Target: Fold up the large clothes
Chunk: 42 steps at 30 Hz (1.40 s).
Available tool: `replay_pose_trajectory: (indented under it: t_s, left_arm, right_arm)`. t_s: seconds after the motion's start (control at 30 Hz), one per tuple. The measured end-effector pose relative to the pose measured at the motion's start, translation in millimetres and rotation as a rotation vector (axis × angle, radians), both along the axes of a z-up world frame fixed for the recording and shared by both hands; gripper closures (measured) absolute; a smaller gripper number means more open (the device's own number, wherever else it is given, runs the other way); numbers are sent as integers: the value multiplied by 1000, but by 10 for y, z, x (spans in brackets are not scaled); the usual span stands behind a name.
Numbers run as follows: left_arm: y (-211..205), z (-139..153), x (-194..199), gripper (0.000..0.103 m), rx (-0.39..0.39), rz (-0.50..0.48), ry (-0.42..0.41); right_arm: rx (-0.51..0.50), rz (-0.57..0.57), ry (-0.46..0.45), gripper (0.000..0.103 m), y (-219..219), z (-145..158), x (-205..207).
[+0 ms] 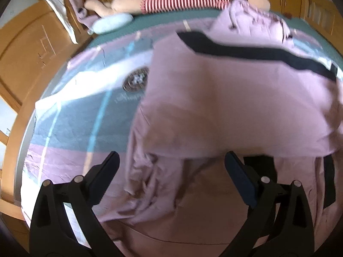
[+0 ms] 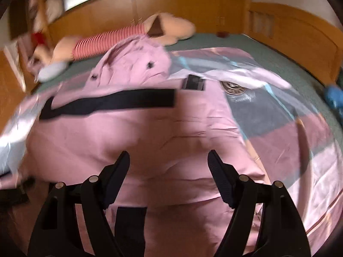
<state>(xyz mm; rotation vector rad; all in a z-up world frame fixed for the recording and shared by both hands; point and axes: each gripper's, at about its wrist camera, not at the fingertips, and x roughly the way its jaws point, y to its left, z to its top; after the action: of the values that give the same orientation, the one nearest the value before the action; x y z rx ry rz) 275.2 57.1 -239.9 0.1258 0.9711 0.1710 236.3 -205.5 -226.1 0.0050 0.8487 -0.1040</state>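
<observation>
A large pink garment point(image 1: 225, 98) with black trim bands lies spread on the bed, its lower part folded up over the rest. Its hood point(image 1: 253, 19) lies bunched at the far end. In the right wrist view the same pink garment point(image 2: 128, 132) fills the middle, with a black band point(image 2: 111, 103) across it. My left gripper point(image 1: 171, 160) hovers open above the garment's near folded edge, nothing between its fingers. My right gripper point(image 2: 169, 156) is also open over the pink cloth, clear of it.
The bed carries a striped pink, grey and white cover point(image 1: 70, 111) with a round emblem point(image 1: 135, 79). A long plush toy point(image 1: 184, 0) in a red-striped shirt lies at the far end beside a pale blue pillow point(image 1: 111, 22). Wooden furniture point(image 1: 27, 49) surrounds the bed.
</observation>
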Motion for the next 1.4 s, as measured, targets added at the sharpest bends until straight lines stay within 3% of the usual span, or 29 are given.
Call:
replay_pose_trajectory:
  t_s: [0.07, 0.1, 0.2, 0.3, 0.43, 0.53, 0.7, 0.8, 0.9, 1.0, 1.1, 1.17, 1.23, 1.4]
  left_arm:
    - [41, 77, -18, 3, -43, -4, -28]
    - [53, 88, -20, 3, -61, -5, -31]
    - [63, 50, -2, 3, -106, -14, -11]
    - [9, -98, 26, 3, -121, -29, 43]
    - [-31, -372, 78, 3, -100, -21, 144]
    - [-64, -386, 56, 2, -57, -43, 139]
    - [-26, -407, 35, 2, -37, -36, 147]
    - [-6, -236, -70, 2, -51, -41, 79]
    - [-66, 27, -174, 2, -78, -115, -19]
    - [-19, 156, -36, 2, -74, -113, -66]
    - [170, 53, 172, 2, -70, -34, -37]
    - [321, -156, 300, 2, -53, 45, 48]
    - [376, -276, 330, 2, -79, 61, 89]
    - [299, -251, 276, 2, -19, 48, 66]
  right_arm:
    - [-202, -59, 139, 28, 71, -302, 108]
    - [-208, -77, 155, 28, 27, -356, 105]
    - [-145, -139, 152, 27, -137, -301, 90]
    - [-83, -94, 76, 27, -104, -154, -37]
    - [-195, 7, 81, 26, 166, -208, -67]
    - [-219, 0, 123, 26, 139, -310, 46]
    - [-141, -43, 146, 24, -61, -298, 61]
    - [-136, -39, 141, 24, -97, -293, 68]
    - [-136, -37, 136, 24, -74, -269, 60]
    - [-137, -38, 136, 24, -16, -288, 16]
    - [-150, -33, 134, 24, 21, -292, -11]
    - [-148, -29, 133, 24, 17, -295, -23]
    - [-143, -29, 137, 21, 0, -296, -24]
    - [-144, -40, 132, 19, -1, -280, -25]
